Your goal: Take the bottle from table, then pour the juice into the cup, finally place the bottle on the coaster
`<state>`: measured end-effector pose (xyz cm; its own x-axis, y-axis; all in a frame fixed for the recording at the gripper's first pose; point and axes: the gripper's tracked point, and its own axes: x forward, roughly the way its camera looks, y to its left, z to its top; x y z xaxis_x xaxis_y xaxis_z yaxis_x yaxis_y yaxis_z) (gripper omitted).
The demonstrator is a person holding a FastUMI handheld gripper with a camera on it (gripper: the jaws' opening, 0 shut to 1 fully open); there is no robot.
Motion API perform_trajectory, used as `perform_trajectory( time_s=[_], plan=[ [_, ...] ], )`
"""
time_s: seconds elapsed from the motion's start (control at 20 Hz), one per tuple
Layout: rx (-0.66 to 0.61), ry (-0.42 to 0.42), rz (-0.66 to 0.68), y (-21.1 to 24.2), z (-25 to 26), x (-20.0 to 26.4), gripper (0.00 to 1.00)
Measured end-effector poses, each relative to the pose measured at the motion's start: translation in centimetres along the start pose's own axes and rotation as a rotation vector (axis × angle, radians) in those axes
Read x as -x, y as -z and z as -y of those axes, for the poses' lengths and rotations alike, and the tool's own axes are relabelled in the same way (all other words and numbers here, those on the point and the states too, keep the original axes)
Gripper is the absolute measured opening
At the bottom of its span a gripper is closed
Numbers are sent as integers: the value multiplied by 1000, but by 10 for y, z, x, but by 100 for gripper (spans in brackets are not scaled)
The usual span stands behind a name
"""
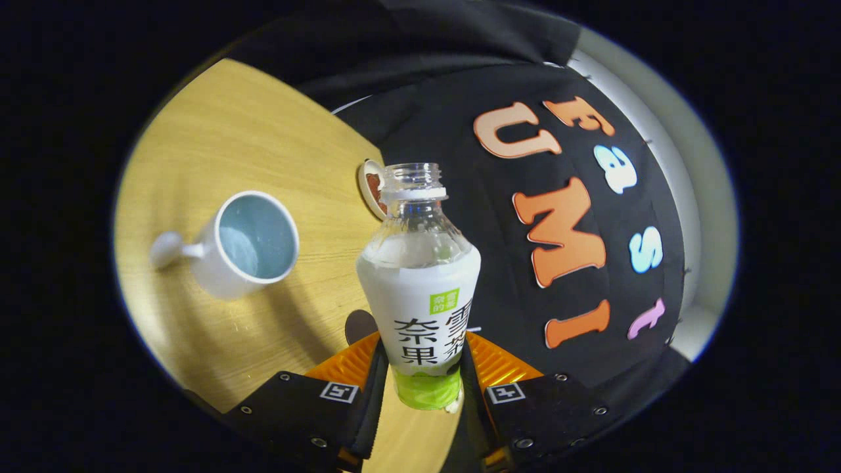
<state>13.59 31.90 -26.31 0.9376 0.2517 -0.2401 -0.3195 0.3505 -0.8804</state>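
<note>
Gripper point(420, 384) is clamped on the bottle point(420, 289): both fingers press the lower body from either side, just above the green base, with no gap visible at either contact

Bottle is uncapped, with a clear neck and a white ring at the throat. Pale liquid stands up to the shoulder, so by the look of it little or nothing is poured yet. The long axis runs straight ahead from the fingers, mouth pointing away from the gripper, base nearest it. The whole scene is canted, so the gripper seems rolled; whether the bottle is truly upright over the table point(263, 131) I cannot tell

The cup point(246, 243) sits ahead and to the left of the fingers, well apart from the bottle, open mouth showing, handle turned to the far left. Inside looks empty or nearly so

The coaster point(373, 187) is beyond the bottle, a small round disc partly hidden behind the neck, near the table's edge

Judgement: the pour turns on this, the mouth must travel left and swing down over the cup rim. Full bottle, so a slow tilt or it gushes
</note>
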Motion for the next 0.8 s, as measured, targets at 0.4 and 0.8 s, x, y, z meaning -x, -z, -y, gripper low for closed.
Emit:
perform_trajectory(
  time_s=[0.4, 0.8],
  plan=[
    [-625, -36, 11, 8, 27, -33, 57],
    [-1115, -79, -42, 48, 33, -91, 57]
  ],
)
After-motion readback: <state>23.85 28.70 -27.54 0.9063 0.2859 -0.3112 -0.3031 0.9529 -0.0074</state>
